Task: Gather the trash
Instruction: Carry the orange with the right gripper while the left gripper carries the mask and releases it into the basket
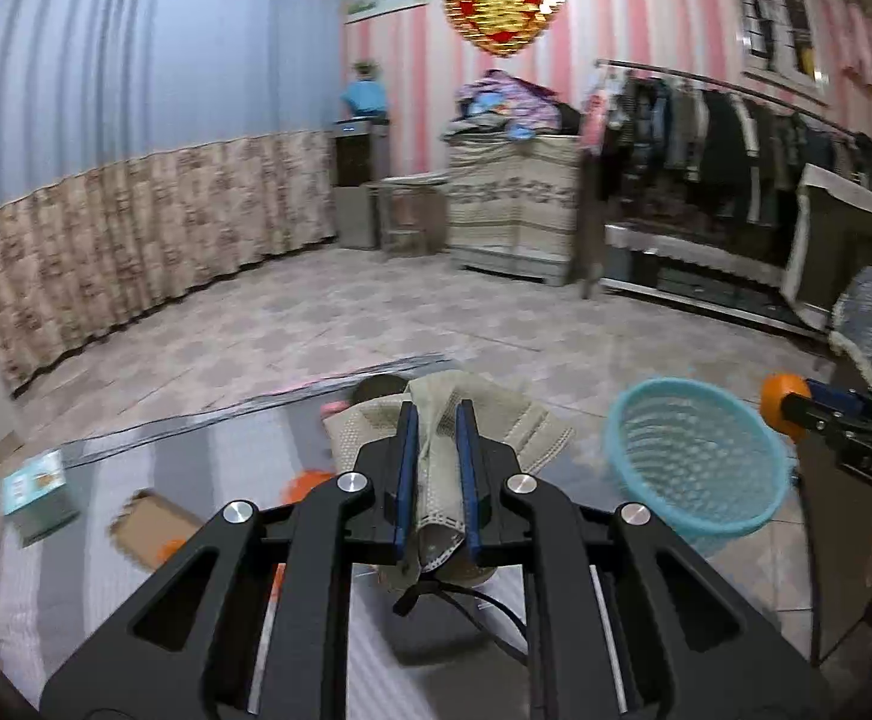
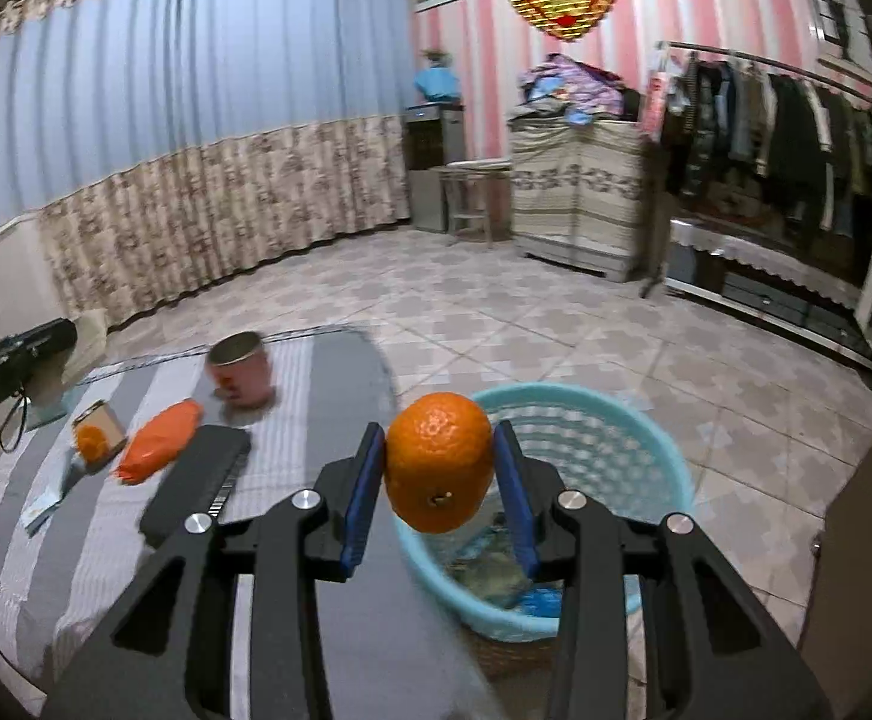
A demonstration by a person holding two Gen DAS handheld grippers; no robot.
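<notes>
My left gripper is shut on a beige woven cloth held above the striped table. My right gripper is shut on an orange, held over the near rim of a light blue mesh basket on the floor. The basket also shows in the left wrist view, with the orange at its right rim. Some wrappers lie in the basket's bottom.
On the table lie a pink can, an orange packet, a black flat box, a small card with an orange piece and a teal carton. Tiled floor, curtains, a cabinet and a clothes rack lie beyond.
</notes>
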